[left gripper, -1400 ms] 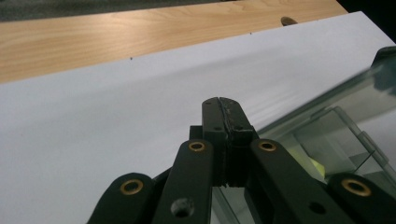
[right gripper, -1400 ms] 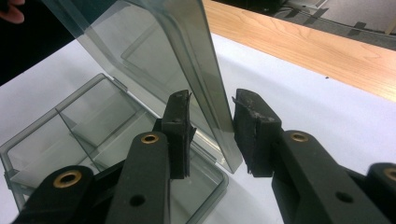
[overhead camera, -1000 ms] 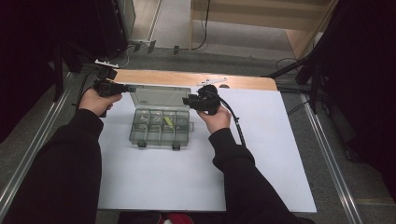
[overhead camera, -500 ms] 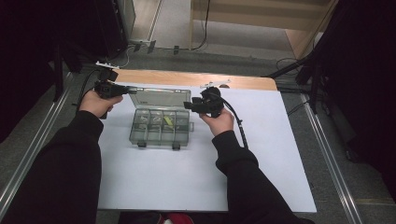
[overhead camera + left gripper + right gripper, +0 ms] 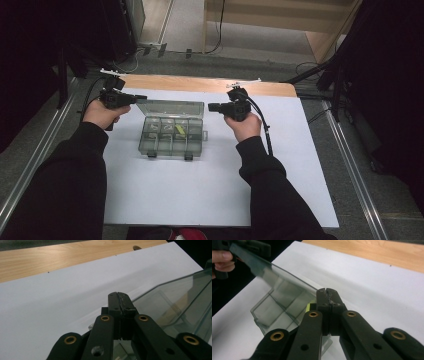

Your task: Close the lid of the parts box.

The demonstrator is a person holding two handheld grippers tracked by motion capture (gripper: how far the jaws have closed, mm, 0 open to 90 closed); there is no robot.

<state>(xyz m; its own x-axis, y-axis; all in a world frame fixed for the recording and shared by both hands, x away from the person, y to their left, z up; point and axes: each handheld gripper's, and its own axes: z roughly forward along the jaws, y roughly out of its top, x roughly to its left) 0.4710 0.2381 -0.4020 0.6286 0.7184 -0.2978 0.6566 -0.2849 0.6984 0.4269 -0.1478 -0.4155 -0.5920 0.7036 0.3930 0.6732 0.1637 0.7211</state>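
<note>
the clear compartment box (image 5: 170,136) sits at the middle of the white mat (image 5: 210,200), its lid (image 5: 172,107) raised at its 12 o'clock edge. the left gripper (image 5: 142,97), jaws pressed together with nothing between them, hovers by the lid's 9 o'clock corner. the right gripper (image 5: 211,107), off the lid's 3 o'clock end, has just been closing, its jaws now meeting on nothing.

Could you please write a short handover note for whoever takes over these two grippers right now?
Left gripper: jaws shut, at the far-left corner of the raised lid; a grip on it cannot be confirmed.
Right gripper: jaws just closed, nothing between them, beside the lid's right end.
Clear compartment box: on the white mat, lid open, a yellow-green piece inside.
Done: box opened.
Left: probably handling the contents.
</note>
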